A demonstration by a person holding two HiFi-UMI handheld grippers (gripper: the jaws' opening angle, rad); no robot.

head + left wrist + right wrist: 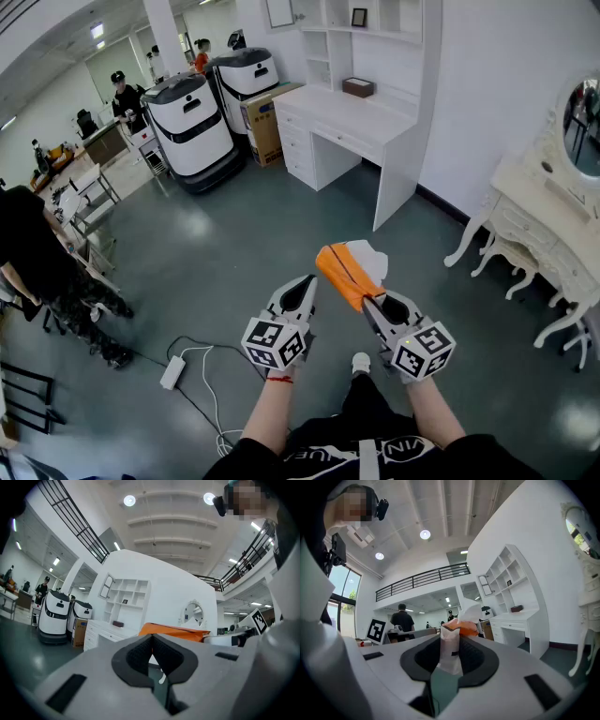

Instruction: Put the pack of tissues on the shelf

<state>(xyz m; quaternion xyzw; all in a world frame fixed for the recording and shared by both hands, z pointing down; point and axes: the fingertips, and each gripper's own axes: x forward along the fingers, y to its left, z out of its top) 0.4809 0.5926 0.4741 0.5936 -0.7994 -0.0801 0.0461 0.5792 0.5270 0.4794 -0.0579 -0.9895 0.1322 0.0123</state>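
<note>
At lower centre, the right gripper clamps the orange pack of tissues, held aloft; the left gripper beside it sits closed, empty. Carrying seems underway; next, approach the far shelf at upper centre.

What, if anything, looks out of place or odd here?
The orange pack of tissues is pinched by one end in the right tool, a white tissue poking out. A power strip lies loose on the floor.
</note>
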